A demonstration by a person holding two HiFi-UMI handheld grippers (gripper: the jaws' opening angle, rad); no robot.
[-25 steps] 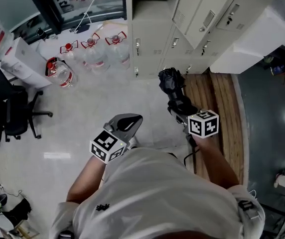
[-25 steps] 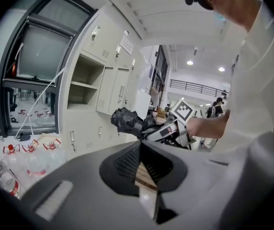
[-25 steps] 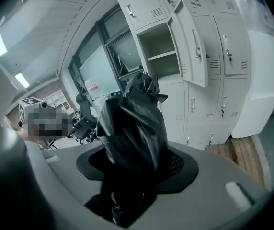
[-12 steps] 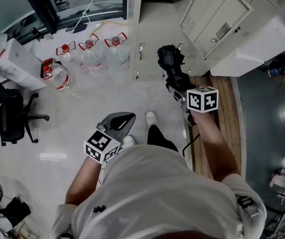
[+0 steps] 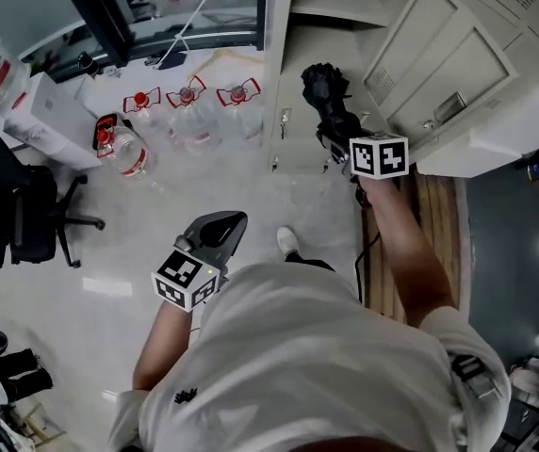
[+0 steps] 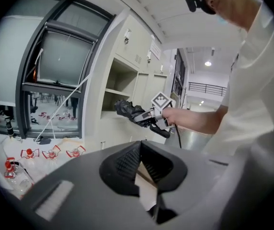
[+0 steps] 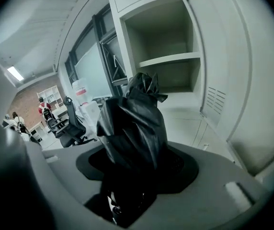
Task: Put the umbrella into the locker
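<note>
A folded black umbrella [image 5: 324,92] sticks out of my right gripper [image 5: 341,137], whose jaws are shut on its lower part. In the right gripper view the umbrella [image 7: 134,123] fills the middle and hides the right gripper [image 7: 137,164] pads. Just beyond it is the open locker compartment [image 7: 168,68] with one shelf, its door [image 5: 444,78] swung out to the right. The left gripper view shows the umbrella [image 6: 125,108] level with that compartment's opening. My left gripper [image 5: 217,234] hangs lower left over the floor, tips together with nothing between them; its own view shows the left gripper [image 6: 140,145] jaws meeting.
Three water jugs [image 5: 192,97] stand at the locker's foot on the left, and another jug [image 5: 124,151] lies on the floor. A black office chair [image 5: 20,217] and white boxes [image 5: 51,121] are further left. A wooden platform [image 5: 432,217] runs along the right.
The person has stepped toward the lockers. My right gripper has carried the umbrella up to the open compartment. The left gripper moved along with the body, still shut.
</note>
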